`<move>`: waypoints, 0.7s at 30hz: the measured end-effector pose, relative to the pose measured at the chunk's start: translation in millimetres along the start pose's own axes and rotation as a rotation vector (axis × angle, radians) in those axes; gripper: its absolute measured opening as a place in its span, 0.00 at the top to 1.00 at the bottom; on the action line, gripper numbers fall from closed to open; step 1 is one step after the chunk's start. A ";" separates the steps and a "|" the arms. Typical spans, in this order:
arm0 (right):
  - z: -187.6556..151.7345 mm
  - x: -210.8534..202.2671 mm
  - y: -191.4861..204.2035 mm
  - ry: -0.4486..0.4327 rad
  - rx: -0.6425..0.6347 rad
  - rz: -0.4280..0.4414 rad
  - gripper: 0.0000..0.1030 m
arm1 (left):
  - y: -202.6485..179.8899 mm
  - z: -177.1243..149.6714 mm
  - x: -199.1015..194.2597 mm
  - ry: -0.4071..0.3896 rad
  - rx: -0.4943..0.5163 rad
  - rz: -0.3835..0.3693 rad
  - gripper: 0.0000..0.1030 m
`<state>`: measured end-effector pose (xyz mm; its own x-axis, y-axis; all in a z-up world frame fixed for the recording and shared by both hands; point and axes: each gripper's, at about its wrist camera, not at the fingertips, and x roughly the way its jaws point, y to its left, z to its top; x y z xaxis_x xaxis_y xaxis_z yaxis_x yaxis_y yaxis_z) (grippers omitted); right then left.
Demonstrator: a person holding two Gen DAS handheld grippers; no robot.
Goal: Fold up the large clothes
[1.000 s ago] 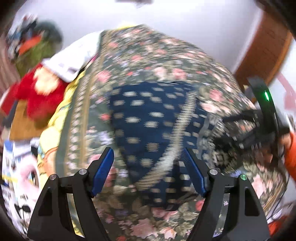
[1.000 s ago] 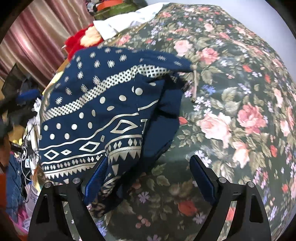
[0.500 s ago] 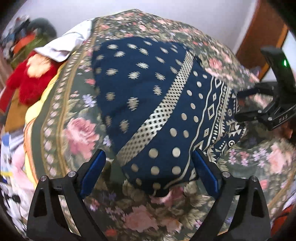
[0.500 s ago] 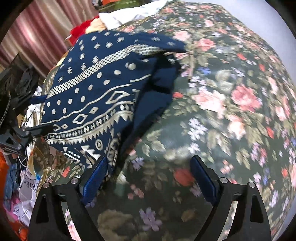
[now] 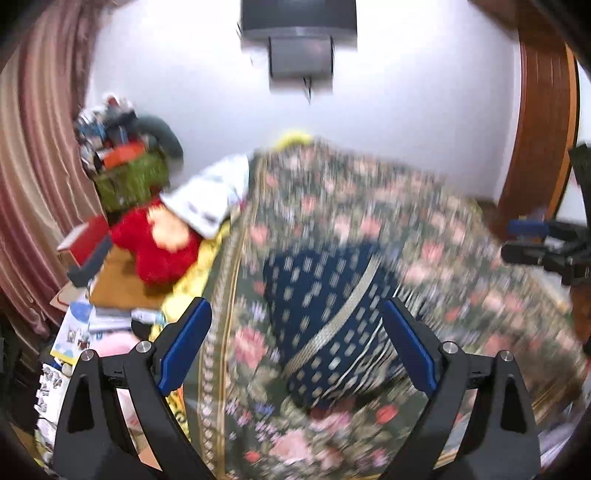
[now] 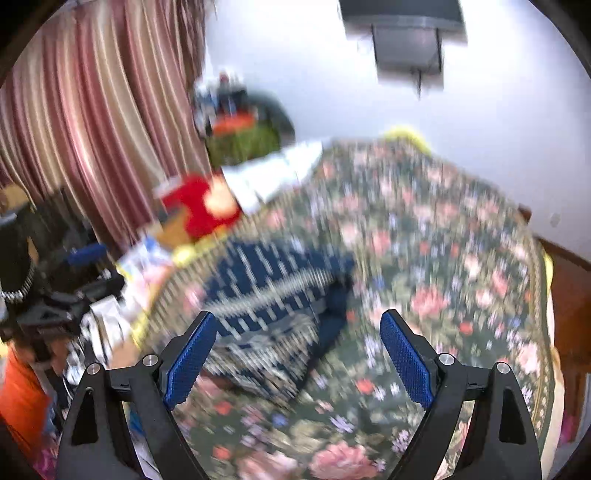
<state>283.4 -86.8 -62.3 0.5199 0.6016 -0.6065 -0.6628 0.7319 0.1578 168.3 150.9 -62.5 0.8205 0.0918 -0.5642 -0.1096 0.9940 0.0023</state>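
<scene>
A folded navy garment (image 5: pixel 328 317) with gold dots and bands lies on the floral bedspread (image 5: pixel 369 206). It also shows in the right wrist view (image 6: pixel 269 295), blurred by motion. My left gripper (image 5: pixel 295 343) is open and empty, held above and in front of the garment. My right gripper (image 6: pixel 297 354) is open and empty, also raised, with the garment below its left finger. The right gripper also shows at the right edge of the left wrist view (image 5: pixel 546 243). Neither gripper touches the cloth.
A red plush toy (image 5: pixel 155 243) and a white cloth (image 5: pixel 210 199) lie at the bed's far left. A green basket (image 5: pixel 129 181) of clutter stands by striped curtains (image 6: pixel 92 110). A dark wall-mounted unit (image 5: pixel 299 33) hangs above. A wooden door frame (image 5: pixel 539 110) is at the right.
Both grippers have pulled back and tilted up away from the garment, so the wall and curtains now show. The garment lies where it was, smaller in view.
</scene>
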 end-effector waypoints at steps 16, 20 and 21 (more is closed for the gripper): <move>-5.5 -162.0 94.3 -0.518 -0.035 -0.095 0.12 | -58.8 19.9 -155.9 -0.458 -0.055 0.028 0.08; -17.2 -163.5 102.9 -0.510 -0.024 -0.128 0.04 | -59.8 13.2 -156.7 -0.458 -0.075 0.031 0.08; -19.4 -164.0 104.7 -0.507 -0.023 -0.134 0.03 | -60.7 10.6 -158.0 -0.452 -0.079 0.032 0.08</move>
<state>118.3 -115.0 38.6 0.7927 0.5866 -0.1659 -0.5812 0.8094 0.0846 51.3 76.7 35.3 0.9765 0.1564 -0.1479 -0.1665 0.9843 -0.0587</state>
